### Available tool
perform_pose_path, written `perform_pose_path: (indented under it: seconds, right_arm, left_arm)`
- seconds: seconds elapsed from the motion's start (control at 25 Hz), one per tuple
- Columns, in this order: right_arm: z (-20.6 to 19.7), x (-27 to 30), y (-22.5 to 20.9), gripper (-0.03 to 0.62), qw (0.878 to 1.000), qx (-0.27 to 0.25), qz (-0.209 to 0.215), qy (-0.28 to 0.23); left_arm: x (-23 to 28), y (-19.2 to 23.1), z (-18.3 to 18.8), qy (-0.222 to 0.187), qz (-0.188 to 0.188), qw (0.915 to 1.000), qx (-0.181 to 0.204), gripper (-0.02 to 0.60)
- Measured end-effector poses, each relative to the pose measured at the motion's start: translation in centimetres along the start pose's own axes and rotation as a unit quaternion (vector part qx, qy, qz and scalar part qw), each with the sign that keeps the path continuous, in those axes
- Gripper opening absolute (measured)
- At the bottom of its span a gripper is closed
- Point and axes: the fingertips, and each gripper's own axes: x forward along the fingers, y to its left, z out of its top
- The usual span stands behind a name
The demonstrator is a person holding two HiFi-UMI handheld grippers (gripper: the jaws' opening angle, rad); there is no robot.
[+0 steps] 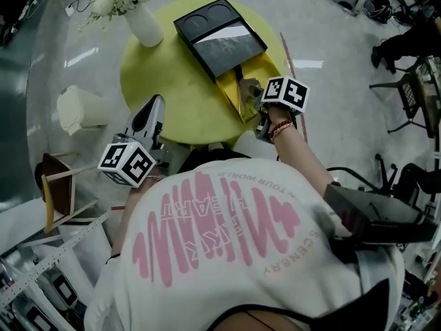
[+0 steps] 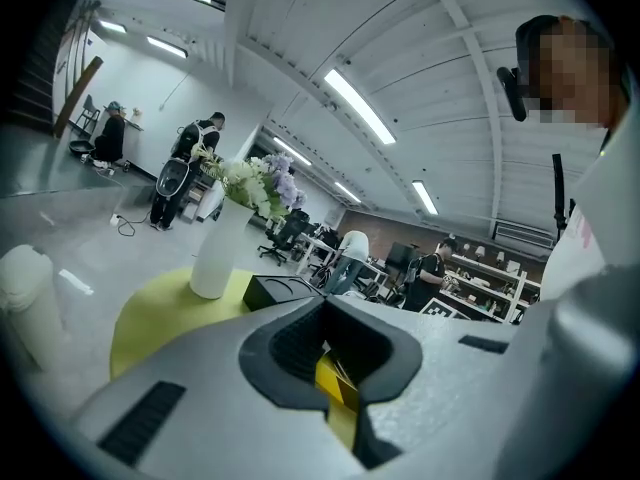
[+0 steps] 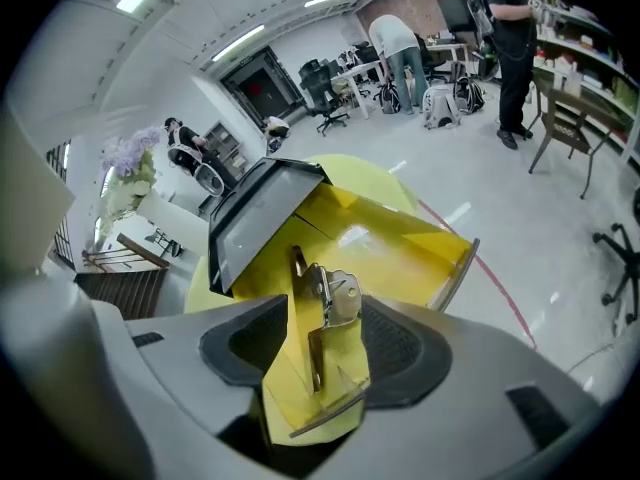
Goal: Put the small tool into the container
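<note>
- Resting between the spread jaws of the right hand-held gripper [image 3: 325, 356], the small metal tool [image 3: 335, 300] lies on the yellow lining of the container [image 3: 405, 240]. It sits in the corner closest to that gripper.
- Neither dark pad touches the tool. There is clear space on both sides, so the tool's weight seems to sit on the container alone.
- The right hand-held gripper tilts steeply down over that corner. That fits a drop made from above, to clear the low wall.
- Just beyond the tool, farther from the right hand-held gripper, a black box part [image 3: 255, 218] lies across the container. It leaves only the close end uncovered, which is likely why the tool sits there.
- The left hand-held gripper [image 2: 335, 368] is well apart from the right one, at the close edge of the round yellow counter [image 1: 151, 81], and points almost level across it. Its jaws show a narrow gap with only yellow and a dark band visible through it. I judge nothing is pinched and it is standing by.
- A white vase of flowers [image 1: 145, 25] stands beyond the left hand-held gripper, clear of the work.
- Judging by this, the placing looks done.
</note>
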Motion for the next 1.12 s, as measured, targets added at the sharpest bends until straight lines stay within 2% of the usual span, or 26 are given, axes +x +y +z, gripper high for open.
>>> perform_pose_path:
  seconds: [0.28,0.44,0.68,0.92,1.12]
  right_arm:
    - [0.2,-3.4,-0.8,0.216,0.999,0.003,0.039,-0.018]
    - [0.6,-6.1,-0.9,0.216,0.996,-0.008,0.084,-0.035]
    - [1.7,-10.6,0.2,0.138,0.986,-0.043,0.134,-0.09]
    - [2.3,-15.5,2.2,0.041,0.965,-0.062,0.206,-0.149]
    - [2.5,-20.0,3.0,0.011,0.931,-0.086,0.278,-0.22]
  left_arm:
    - [-0.9,-3.1,-0.3,-0.015,0.0,0.9998,0.011,0.008]
    - [-1.2,-4.6,-1.3,-0.017,0.0,0.9998,0.008,0.008]
    - [-1.7,-7.3,-2.2,-0.017,-0.011,0.9997,0.012,0.008]
    - [-2.3,-9.5,-3.0,-0.018,-0.016,0.9995,0.018,0.008]
    - [-2.9,-11.3,-4.2,-0.015,-0.021,0.9994,0.022,0.008]
